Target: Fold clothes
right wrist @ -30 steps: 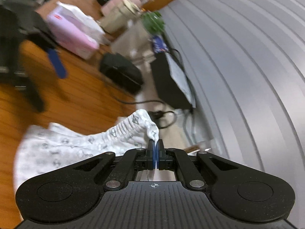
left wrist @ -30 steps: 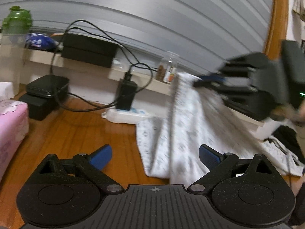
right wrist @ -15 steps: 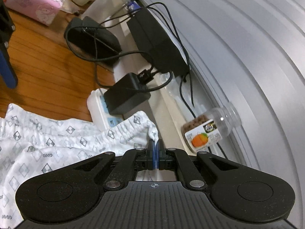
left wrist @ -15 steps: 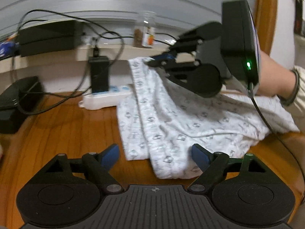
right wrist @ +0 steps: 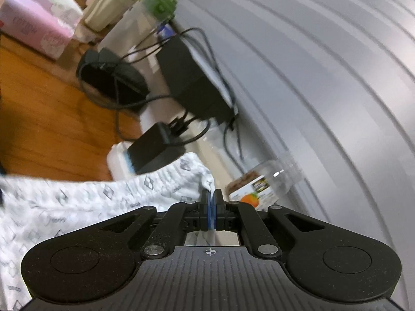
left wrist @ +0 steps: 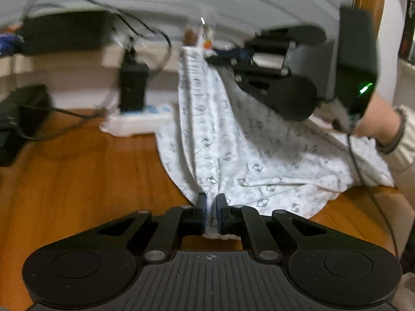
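Garment (left wrist: pixel 233 142): white cloth w/ grey diamond print, lying partly on the wooden bench (left wrist: pixel 77 176), partly lifted toward the back wall. Near hem bunches at the bench edge closest to the left wrist cam; far corner is pulled up into a ridge.

L gripper (left wrist: pixel 211 202): fingers (left wrist: pixel 201 207) closing, only a narrow gap left, a pinch of the near hem between the blue pads. Cloth fans out from that pinch in folds.

R gripper (right wrist: pixel 212 199): fingers (right wrist: pixel 207 207) fully together, clamped on a small tuft at the garment's far corner; cloth also shows below the pads. In the left wrist view the R gripper (left wrist: pixel 223 53) sits raised at upper right w/ the cloth hanging from it, a green light on its body, a hand (left wrist: pixel 373 119) w/ pale sleeve cuff behind.

Surroundings: white power strip (left wrist: pixel 137 121) just beside the garment's left edge, black adapter (left wrist: pixel 133 88) plugged in it, cables running to a black box (right wrist: pixel 192 77) on the ledge. Clear jar (right wrist: pixel 262 181) w/ orange label lies on its side near the R fingers. Pink tissue pack (right wrist: pixel 33 23) and green-lidded bottle (right wrist: pixel 158 2) well apart at far left. Both views motion-blurred; print detail unclear.
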`<state>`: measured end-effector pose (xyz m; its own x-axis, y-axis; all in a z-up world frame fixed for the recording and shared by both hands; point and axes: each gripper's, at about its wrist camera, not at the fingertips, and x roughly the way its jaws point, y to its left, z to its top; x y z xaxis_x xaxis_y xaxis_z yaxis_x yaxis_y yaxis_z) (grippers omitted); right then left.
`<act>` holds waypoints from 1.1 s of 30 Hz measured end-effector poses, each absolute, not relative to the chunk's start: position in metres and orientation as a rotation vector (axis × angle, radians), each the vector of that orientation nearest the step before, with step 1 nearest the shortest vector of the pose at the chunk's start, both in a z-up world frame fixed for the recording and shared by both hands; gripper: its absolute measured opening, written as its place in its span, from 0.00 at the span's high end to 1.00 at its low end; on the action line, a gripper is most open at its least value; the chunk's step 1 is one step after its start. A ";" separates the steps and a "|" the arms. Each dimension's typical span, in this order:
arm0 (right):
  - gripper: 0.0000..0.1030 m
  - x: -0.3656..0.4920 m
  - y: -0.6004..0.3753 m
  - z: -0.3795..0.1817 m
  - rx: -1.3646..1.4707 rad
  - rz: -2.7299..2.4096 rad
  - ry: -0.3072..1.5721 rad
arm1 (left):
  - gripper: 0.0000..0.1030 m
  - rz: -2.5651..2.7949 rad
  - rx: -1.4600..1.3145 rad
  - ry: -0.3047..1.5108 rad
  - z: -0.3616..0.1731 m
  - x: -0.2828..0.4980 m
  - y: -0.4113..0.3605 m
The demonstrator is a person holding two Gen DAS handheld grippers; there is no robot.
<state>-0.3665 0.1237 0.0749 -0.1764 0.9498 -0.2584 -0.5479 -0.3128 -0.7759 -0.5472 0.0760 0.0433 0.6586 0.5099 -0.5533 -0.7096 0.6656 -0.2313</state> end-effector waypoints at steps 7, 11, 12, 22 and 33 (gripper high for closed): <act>0.97 -0.379 0.130 0.054 -0.912 1.796 -0.656 | 0.94 0.759 -0.473 0.466 0.046 -0.584 0.064; 0.67 -0.387 0.133 0.048 -0.959 1.803 -0.611 | 0.83 0.781 -0.483 0.496 0.041 -0.584 0.067; 0.60 -0.386 0.134 0.050 -0.953 1.803 -0.590 | 0.76 0.799 -0.473 0.495 0.042 -0.584 0.067; 0.70 -0.303 0.102 0.098 -0.826 1.886 -0.247 | 0.31 0.875 -0.331 0.466 0.066 -0.551 0.067; 0.76 -0.172 0.014 0.081 -0.779 1.856 0.107 | 0.69 0.720 -0.234 0.536 0.068 -0.428 0.072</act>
